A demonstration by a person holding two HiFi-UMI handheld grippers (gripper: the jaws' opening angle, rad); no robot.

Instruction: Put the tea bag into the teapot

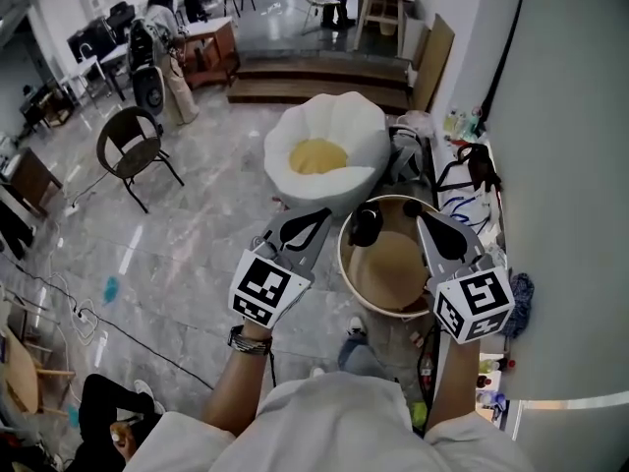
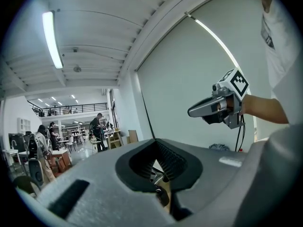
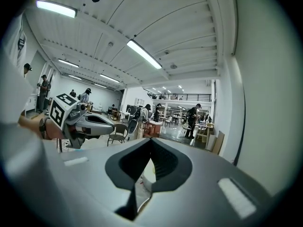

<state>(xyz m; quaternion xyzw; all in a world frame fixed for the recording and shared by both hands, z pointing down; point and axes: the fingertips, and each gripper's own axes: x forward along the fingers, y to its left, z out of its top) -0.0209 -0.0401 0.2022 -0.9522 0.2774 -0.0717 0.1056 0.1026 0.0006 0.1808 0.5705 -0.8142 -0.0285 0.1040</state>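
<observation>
No tea bag and no clear teapot show in any view. In the head view both grippers are held up level over a round wooden table [image 1: 347, 264]. My left gripper [image 1: 316, 217] has its jaws together with nothing between them; in its own view the jaws [image 2: 161, 174] meet round an empty notch. My right gripper [image 1: 426, 216] is shut and empty too, and its own view [image 3: 147, 171] shows the same. Each gripper shows in the other's view: the right gripper [image 2: 195, 110] and the left gripper [image 3: 108, 125]. A dark round thing [image 1: 366, 226] stands on the table between the two grippers.
A white egg-shaped seat [image 1: 329, 116] with a yellow cushion [image 1: 316, 155] stands beyond the table. A white wall [image 1: 570, 165] runs along the right, with clutter at its foot [image 1: 467, 180]. A chair [image 1: 133, 146] stands on the grey floor at the left. People work at far tables.
</observation>
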